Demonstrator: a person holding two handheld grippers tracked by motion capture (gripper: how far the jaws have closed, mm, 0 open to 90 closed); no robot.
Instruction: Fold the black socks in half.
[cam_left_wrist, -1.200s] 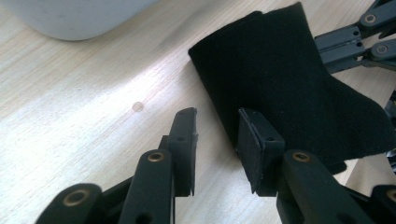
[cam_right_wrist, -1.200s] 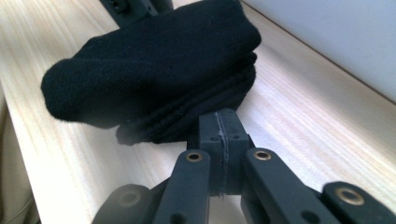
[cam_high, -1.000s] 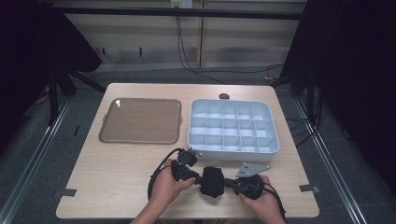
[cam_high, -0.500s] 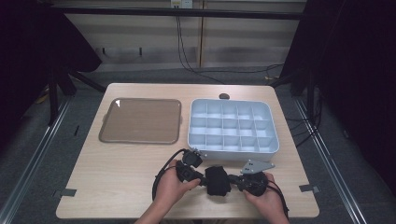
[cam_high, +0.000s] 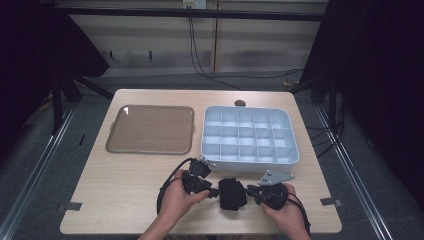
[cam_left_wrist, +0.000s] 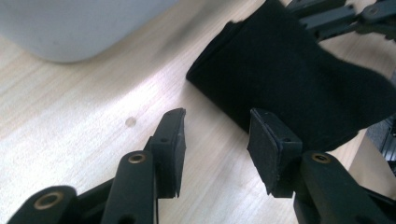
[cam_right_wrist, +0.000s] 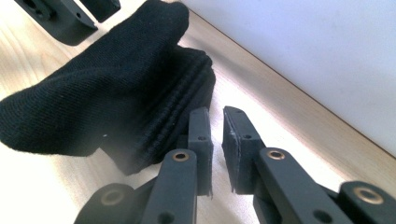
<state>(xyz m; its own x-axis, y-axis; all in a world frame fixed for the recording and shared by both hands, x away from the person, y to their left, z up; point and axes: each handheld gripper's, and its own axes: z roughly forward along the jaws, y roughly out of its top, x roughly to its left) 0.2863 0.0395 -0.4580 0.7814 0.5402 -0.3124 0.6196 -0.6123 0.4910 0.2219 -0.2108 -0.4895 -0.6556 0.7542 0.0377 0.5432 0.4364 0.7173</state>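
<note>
A folded black cloth (cam_high: 232, 194) lies on the wooden table near its front edge, between the two hand-held grippers. My left gripper (cam_high: 216, 192) points at it from the left. Its jaws (cam_left_wrist: 215, 123) have just been opening and stand apart over bare wood, the cloth (cam_left_wrist: 299, 79) just beyond the right pad. My right gripper (cam_high: 251, 191) faces it from the right. Its jaws (cam_right_wrist: 215, 116) have just been opening to a narrow gap with nothing in it, and the cloth's layered edge (cam_right_wrist: 121, 93) lies beside the left pad.
A white box of several compartments (cam_high: 250, 159) stands just behind the grippers, its wall close in both gripper views. A flat brown tray (cam_high: 150, 129) lies at the back left. A small dark object (cam_high: 240, 103) sits at the table's far edge.
Both hands have stayed nearly in place at the front of the table. The black cloth still lies between the two grippers.
</note>
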